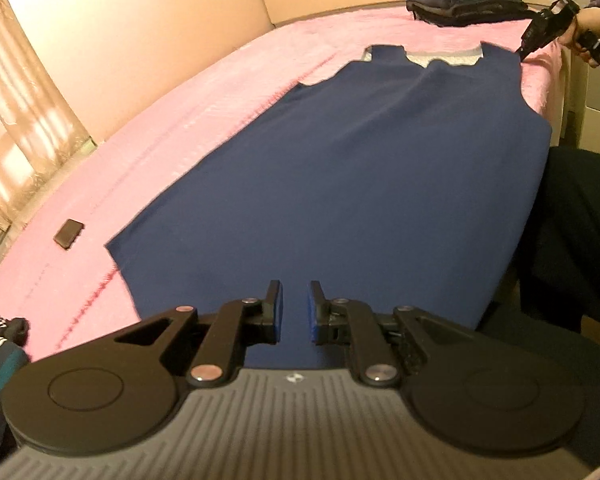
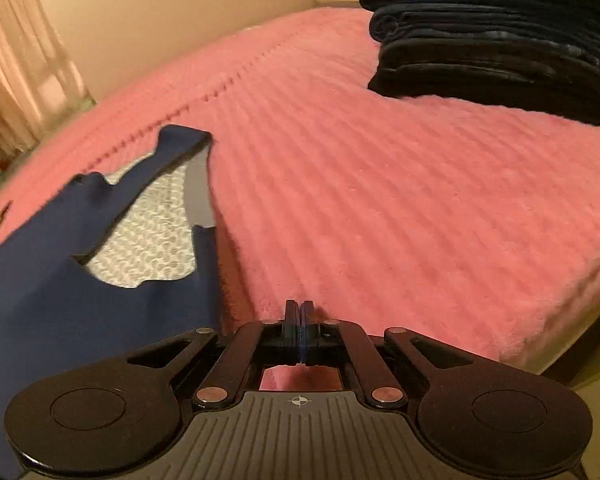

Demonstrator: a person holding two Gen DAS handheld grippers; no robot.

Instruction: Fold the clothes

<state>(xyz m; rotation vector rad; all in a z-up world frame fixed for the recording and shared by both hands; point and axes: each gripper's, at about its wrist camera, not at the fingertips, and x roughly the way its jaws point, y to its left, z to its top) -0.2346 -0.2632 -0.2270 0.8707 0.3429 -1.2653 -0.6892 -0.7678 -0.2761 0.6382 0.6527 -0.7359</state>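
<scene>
On the pink blanket (image 1: 220, 120) lies a navy sleeveless top (image 1: 340, 184).

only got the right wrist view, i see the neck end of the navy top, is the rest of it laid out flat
Observer: Yes, the navy top lies spread flat on the pink blanket, all the way to its hem.
Operator: where are the left tongs
Observer: The left tongs hang over the hem end, pads slightly apart with nothing between them.
Operator: anything else on the bed near that end
Observer: A small black object lies on the blanket beside the hem corner, not touching the top.
</scene>
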